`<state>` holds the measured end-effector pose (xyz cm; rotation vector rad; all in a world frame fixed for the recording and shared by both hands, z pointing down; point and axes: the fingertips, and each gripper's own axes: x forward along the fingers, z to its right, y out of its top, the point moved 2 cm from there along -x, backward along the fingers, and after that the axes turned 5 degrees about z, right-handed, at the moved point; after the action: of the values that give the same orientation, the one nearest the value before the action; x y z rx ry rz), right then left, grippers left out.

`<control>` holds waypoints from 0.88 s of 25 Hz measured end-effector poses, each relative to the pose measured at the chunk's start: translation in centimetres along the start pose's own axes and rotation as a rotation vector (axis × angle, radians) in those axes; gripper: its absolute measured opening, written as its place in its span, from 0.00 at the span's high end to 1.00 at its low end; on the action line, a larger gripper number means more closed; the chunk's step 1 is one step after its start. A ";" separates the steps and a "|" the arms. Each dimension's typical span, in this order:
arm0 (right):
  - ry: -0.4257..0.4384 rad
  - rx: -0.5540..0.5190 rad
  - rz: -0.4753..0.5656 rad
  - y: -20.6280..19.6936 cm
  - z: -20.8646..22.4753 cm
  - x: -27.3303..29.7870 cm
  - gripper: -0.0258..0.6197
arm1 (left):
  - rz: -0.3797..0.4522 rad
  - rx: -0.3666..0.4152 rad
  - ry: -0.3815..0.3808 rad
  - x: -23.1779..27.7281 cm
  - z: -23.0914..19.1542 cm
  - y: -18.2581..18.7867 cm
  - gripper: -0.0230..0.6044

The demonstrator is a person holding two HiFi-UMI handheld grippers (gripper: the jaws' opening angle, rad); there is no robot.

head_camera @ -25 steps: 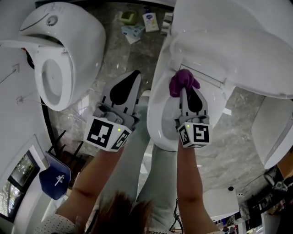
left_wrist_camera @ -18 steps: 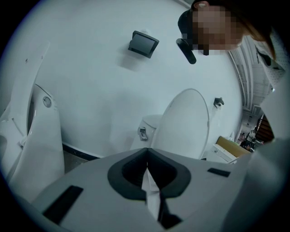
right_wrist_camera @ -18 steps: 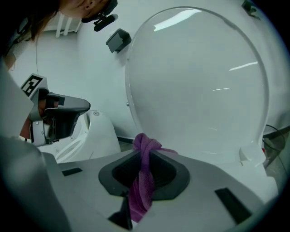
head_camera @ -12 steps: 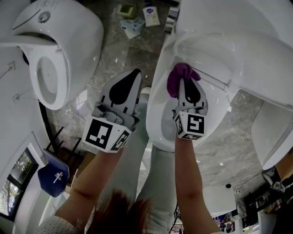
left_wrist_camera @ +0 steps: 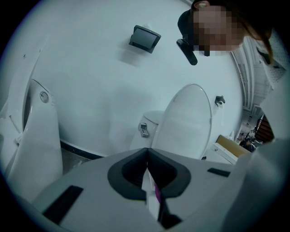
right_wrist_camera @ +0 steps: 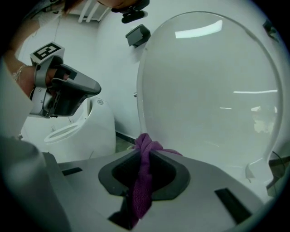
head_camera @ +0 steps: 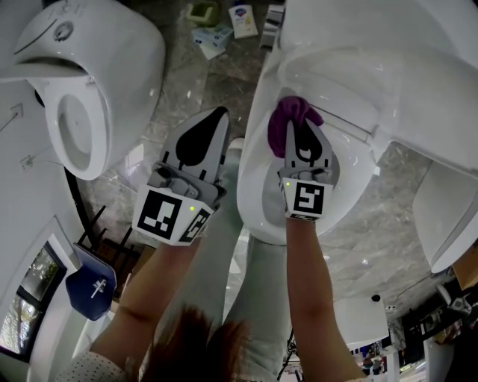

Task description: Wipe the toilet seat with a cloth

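Observation:
My right gripper [head_camera: 298, 136] is shut on a bunched purple cloth [head_camera: 287, 124], which presses on the back part of the white toilet seat [head_camera: 252, 173] near the hinge. The raised lid [head_camera: 388, 52] stands just behind it. In the right gripper view the cloth [right_wrist_camera: 144, 168] fills the gap between the jaws of the right gripper [right_wrist_camera: 144, 153] and sticks out towards the lid [right_wrist_camera: 213, 81]. My left gripper [head_camera: 217, 117] hovers left of the seat over the floor, jaws shut with nothing held. In its own view the left gripper [left_wrist_camera: 146, 153] points at another toilet's lid [left_wrist_camera: 188, 120].
A second white toilet [head_camera: 89, 82] stands at the left. On the marble floor behind lie a bottle [head_camera: 240, 19] and a packet [head_camera: 209, 39]. A blue chair [head_camera: 89, 287] is at the lower left. The person's legs [head_camera: 224, 254] stand between the toilets.
The right gripper has slid the cloth a little farther back and to the left along the seat. The left gripper has hardly moved.

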<state>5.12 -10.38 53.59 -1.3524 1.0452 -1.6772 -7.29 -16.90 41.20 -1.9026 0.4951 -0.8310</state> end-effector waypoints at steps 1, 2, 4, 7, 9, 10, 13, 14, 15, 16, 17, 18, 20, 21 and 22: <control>0.011 -0.025 0.005 0.0 0.0 0.0 0.85 | -0.001 0.002 -0.003 0.1 0.2 0.0 0.96; 0.022 -0.051 0.005 0.0 -0.1 0.0 0.85 | -0.002 0.004 -0.006 0.1 0.3 0.0 0.96; 0.044 -0.107 0.002 -0.1 -0.2 -0.1 0.85 | -0.005 0.007 -0.011 0.1 0.6 -0.1 0.96; 0.066 -0.182 -0.009 -0.3 -0.1 -0.3 0.85 | -0.010 0.013 -0.015 0.1 1.1 -0.3 0.96; 0.077 -0.209 -0.014 -0.4 0.0 -0.4 0.85 | -0.012 0.015 -0.016 0.1 1.4 -0.3 0.96; 0.081 -0.223 -0.017 -0.4 0.1 -0.5 0.85 | -0.013 0.017 -0.018 0.1 1.6 -0.3 0.96; 0.086 -0.258 -0.019 -0.5 0.5 -0.8 0.85 | -0.014 0.022 -0.020 0.1 1.9 -0.3 0.96; 0.085 -0.266 -0.022 -0.6 0.7 -0.8 0.85 | -0.014 0.024 -0.020 0.1 2.0 -0.3 0.96; 0.083 -0.272 -0.026 -0.6 0.9 -1.0 0.85 | -0.014 0.025 -0.020 0.2 2.0 -0.3 0.96; 0.081 -0.276 -0.029 -0.7 1.1 -1.1 0.85 | -0.015 0.026 -0.020 0.2 2.1 -0.3 0.96; 0.078 -0.279 -0.029 -0.7 1.3 -1.2 0.85 | -0.016 0.028 -0.020 0.2 2.2 -0.4 0.96; 0.074 -0.282 -0.029 -0.8 1.5 -1.4 0.85 | -0.017 0.029 -0.022 0.2 2.3 -0.4 0.96; 0.063 -0.287 -0.036 -0.9 2.0 -1.7 0.85 | -0.018 0.032 -0.025 0.2 2.5 -0.5 0.96; 0.056 -0.289 -0.040 -1.0 2.3 -1.9 0.85 | -0.019 0.033 -0.027 0.2 2.6 -0.5 0.96; 0.049 -0.289 -0.044 -1.1 2.6 -2.1 0.85 | -0.019 0.034 -0.029 0.2 2.8 -0.6 0.96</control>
<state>7.98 -8.40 54.12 -1.5311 1.3359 -1.6439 -5.14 -15.10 40.94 -1.8884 0.4434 -0.8181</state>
